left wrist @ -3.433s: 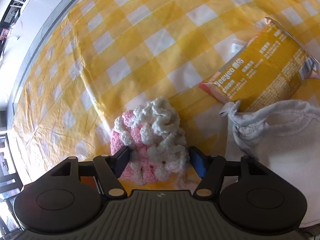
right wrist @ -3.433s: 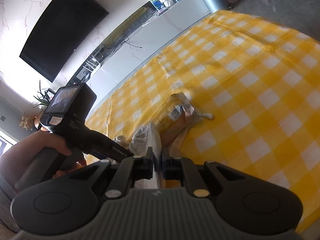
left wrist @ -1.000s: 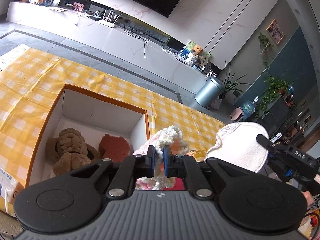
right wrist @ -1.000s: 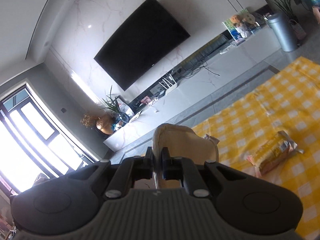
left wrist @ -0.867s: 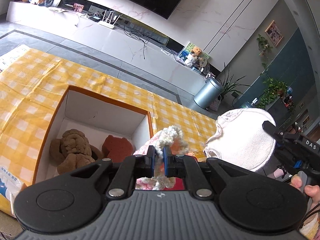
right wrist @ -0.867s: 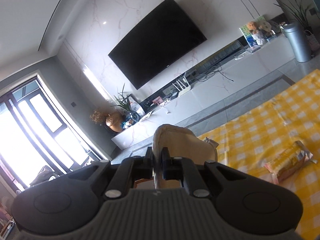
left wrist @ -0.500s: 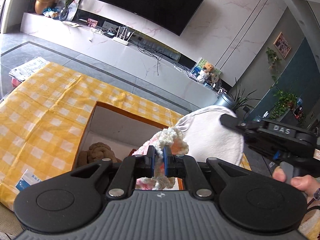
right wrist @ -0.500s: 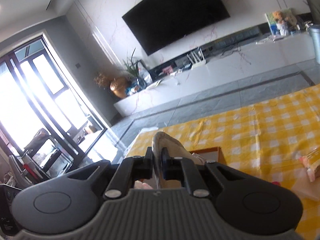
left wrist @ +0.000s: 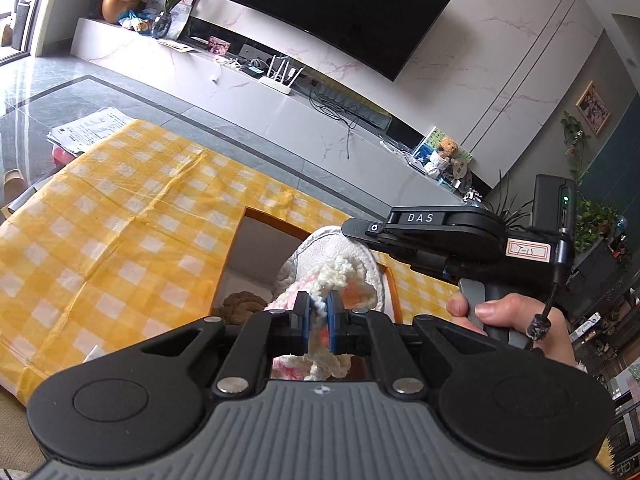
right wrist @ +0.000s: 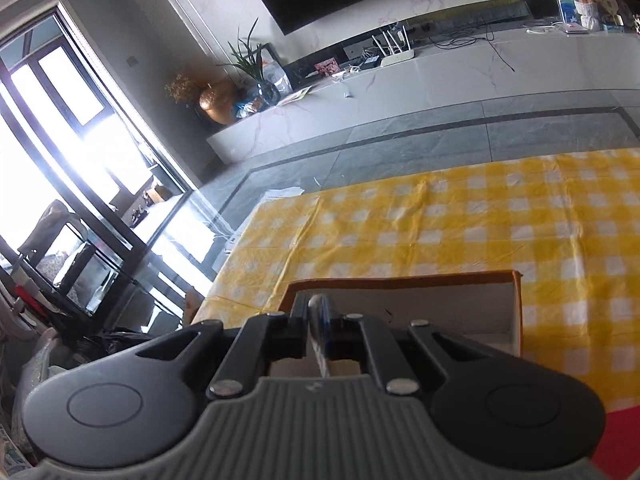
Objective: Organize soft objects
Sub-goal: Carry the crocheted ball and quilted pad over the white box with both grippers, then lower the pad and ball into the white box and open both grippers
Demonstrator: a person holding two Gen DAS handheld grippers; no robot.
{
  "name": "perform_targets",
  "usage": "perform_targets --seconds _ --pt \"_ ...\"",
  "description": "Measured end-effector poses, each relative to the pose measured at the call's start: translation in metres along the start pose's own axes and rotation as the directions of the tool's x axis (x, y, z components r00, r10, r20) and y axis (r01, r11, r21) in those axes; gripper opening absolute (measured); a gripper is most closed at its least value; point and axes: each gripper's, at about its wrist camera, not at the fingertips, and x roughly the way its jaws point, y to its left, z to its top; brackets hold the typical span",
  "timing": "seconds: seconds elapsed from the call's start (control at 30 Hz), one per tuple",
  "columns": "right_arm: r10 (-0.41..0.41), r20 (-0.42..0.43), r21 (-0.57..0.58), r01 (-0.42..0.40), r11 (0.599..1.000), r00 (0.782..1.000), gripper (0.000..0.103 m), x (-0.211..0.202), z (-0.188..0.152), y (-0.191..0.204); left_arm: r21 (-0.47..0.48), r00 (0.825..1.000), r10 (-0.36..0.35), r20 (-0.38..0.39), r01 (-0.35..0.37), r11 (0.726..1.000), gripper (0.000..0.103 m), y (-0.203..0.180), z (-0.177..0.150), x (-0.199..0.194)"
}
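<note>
My left gripper [left wrist: 317, 316] is shut on a pink and white knitted piece [left wrist: 340, 276] and holds it above the near edge of an orange-rimmed cardboard box [left wrist: 256, 213]. My right gripper [right wrist: 317, 314] is shut on a white cloth [right wrist: 316, 344], of which only a thin edge shows between the fingers. In the left wrist view the same cloth [left wrist: 304, 252] hangs over the box, under the right gripper's body [left wrist: 440, 232]. A brown plush toy [left wrist: 244, 302] lies inside the box. The box also shows in the right wrist view [right wrist: 400, 276].
The box stands on a table with a yellow checked cloth [left wrist: 120, 216]. The table's left edge [right wrist: 236, 248] drops to a grey tiled floor. A low white TV bench [left wrist: 280, 92] runs along the far wall. A red surface [right wrist: 616, 436] shows at the lower right.
Both grippers have moved left toward the box. The right gripper with the white cloth now hangs over the box, and the cloth has dropped lower in its own view.
</note>
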Motion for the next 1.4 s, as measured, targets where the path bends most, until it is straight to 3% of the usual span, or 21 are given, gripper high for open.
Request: perform_targets --seconds 0.13,0.27,0.4,0.57,0.77,0.87,1.03,1.1,1.2,1.23,1.27,1.4 --pt "0.051 -0.019 0.033 -0.051 0.998 0.998 0.000 0.015 0.002 -0.012 -0.018 1.000 0.027 -0.013 -0.027 0.999 0.009 0.009 0.001 0.006" --pt "-0.098 -0.077 0.029 0.100 0.995 0.992 0.000 0.017 -0.010 -0.041 -0.007 0.999 0.030 -0.035 -0.031 1.000 0.009 0.009 -0.001 0.011" --pt "-0.035 -0.069 0.075 0.040 0.996 0.997 0.003 -0.004 -0.022 -0.060 0.021 0.996 0.008 -0.092 -0.006 1.000 0.009 0.000 -0.009 0.024" --pt "-0.018 -0.026 0.050 0.019 0.999 1.000 0.005 -0.038 -0.027 -0.059 0.021 0.987 -0.057 -0.152 0.061 0.998 0.009 -0.013 -0.023 0.048" --pt "0.028 0.025 0.012 -0.028 1.000 0.999 0.005 -0.075 -0.033 -0.061 0.044 0.974 -0.050 -0.221 0.061 0.997 0.010 -0.029 -0.034 0.083" --pt "0.055 0.046 -0.001 -0.055 0.999 0.997 0.005 -0.087 -0.038 -0.060 0.110 0.968 0.004 -0.252 0.025 0.994 0.010 -0.037 -0.043 0.090" --pt "0.028 0.042 -0.026 -0.026 0.999 0.999 0.005 -0.089 -0.047 -0.065 0.192 0.974 0.075 -0.212 -0.034 0.981 0.011 -0.048 -0.050 0.083" --pt "0.022 0.035 -0.013 -0.021 1.000 0.999 0.005 -0.088 -0.047 -0.071 0.211 0.975 0.093 -0.203 -0.049 0.976 0.019 -0.052 -0.053 0.081" --pt "-0.014 0.026 -0.003 0.014 1.000 1.000 0.006 -0.088 -0.048 -0.076 0.226 0.980 0.124 -0.157 -0.086 0.970 0.051 -0.052 -0.057 0.080" --pt "-0.032 0.030 -0.009 0.032 0.999 0.999 0.006 -0.090 -0.048 -0.076 0.233 0.980 0.138 -0.143 -0.102 0.967 0.068 -0.052 -0.058 0.079" --pt "-0.054 0.041 -0.014 0.055 0.998 0.998 0.006 -0.092 -0.048 -0.077 0.241 0.980 0.155 -0.128 -0.121 0.963 0.075 -0.051 -0.059 0.078" --pt "-0.080 0.080 0.007 0.080 0.997 0.994 0.009 -0.112 -0.046 -0.088 0.255 0.981 0.171 -0.086 -0.144 0.956 0.080 -0.055 -0.056 0.069"
